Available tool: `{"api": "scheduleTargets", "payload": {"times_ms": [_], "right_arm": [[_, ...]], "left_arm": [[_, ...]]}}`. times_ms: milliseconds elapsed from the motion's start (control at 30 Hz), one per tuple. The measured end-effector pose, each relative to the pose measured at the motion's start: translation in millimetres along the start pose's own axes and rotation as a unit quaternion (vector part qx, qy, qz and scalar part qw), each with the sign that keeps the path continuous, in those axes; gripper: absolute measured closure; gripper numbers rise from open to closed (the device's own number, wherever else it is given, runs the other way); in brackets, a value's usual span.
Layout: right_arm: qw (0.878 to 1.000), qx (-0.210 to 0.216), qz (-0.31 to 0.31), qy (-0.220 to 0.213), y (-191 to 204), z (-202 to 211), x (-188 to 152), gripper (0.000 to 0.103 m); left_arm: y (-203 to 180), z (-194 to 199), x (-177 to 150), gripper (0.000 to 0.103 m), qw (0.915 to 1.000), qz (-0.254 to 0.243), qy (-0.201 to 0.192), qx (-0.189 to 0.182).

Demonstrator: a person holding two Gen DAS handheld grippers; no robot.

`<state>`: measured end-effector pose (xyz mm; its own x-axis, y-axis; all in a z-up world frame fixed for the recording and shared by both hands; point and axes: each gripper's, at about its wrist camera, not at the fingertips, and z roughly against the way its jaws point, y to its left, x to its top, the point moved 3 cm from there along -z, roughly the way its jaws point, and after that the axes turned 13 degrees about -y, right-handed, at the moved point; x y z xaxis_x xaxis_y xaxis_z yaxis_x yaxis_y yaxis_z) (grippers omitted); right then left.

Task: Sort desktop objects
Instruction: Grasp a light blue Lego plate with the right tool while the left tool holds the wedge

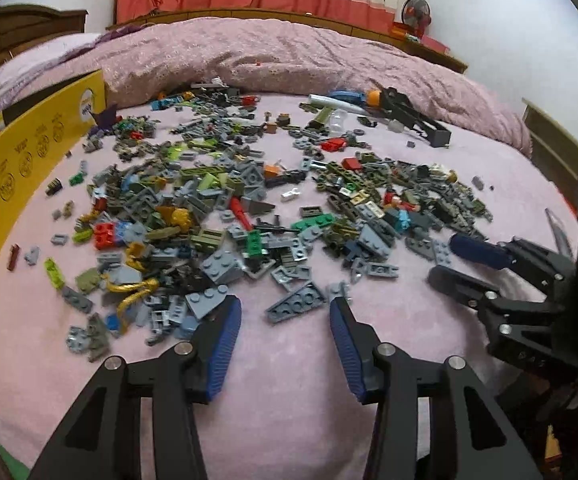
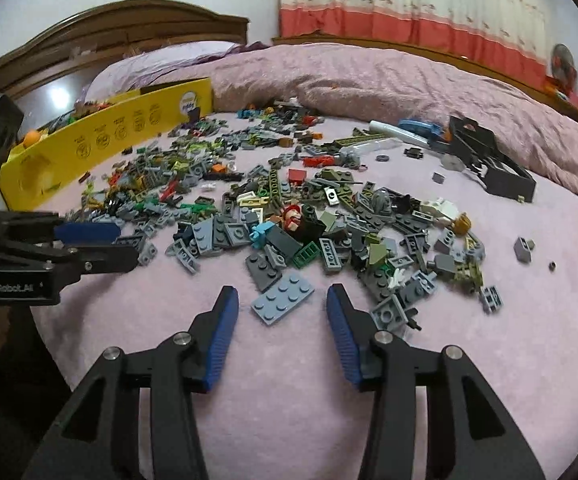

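Pink bedding [image 1: 289,400] lies under both my grippers, strewn with bricks [image 1: 217,208]. Left gripper [image 1: 285,312] is spread wide and empty, a grey wedge plate [image 1: 296,302] just ahead between its fingers. Right gripper [image 2: 282,300] is likewise released, a blue-grey plate [image 2: 283,297] between its tips. Yellow box [image 1: 29,160] stands far left.

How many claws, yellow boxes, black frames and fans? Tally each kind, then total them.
Claws: 2, left claw and right claw, both open
Yellow box: 1
Black frame: 1
Fan: 1
Total: 5
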<state>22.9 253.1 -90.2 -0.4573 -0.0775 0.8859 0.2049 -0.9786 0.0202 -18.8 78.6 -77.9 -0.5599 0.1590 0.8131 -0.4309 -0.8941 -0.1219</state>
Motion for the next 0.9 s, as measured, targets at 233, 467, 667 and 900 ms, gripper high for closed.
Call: {"api": "scheduleTargets", "payload": {"times_ms": [233, 467, 667, 900], "right_arm": [[1.0, 0.018, 0.005, -0.001, 11.9, 4.8, -4.9, 0.056], [0.998, 0.054, 0.015, 0.005, 21.9, 13.7, -4.9, 0.056], [0.999, 0.046, 0.029, 0.0, 15.6, 11.5, -0.4, 0.056], [0.998, 0.045, 0.045, -0.002, 2.1, -1.7, 5.7, 0.051]], "left_arm": [[27.4, 11.5, 4.4, 0.056, 0.9976, 0.049, -0.004, 0.049], [0.4, 3.8, 2.4, 0.056, 0.9992, 0.026, 0.0, 0.031], [-0.3, -3.9, -1.2, 0.056, 0.9967, 0.048, -0.007, 0.066], [-4.9, -5.8, -2.8, 0.066, 0.9969, 0.029, -0.01, 0.073]]}}
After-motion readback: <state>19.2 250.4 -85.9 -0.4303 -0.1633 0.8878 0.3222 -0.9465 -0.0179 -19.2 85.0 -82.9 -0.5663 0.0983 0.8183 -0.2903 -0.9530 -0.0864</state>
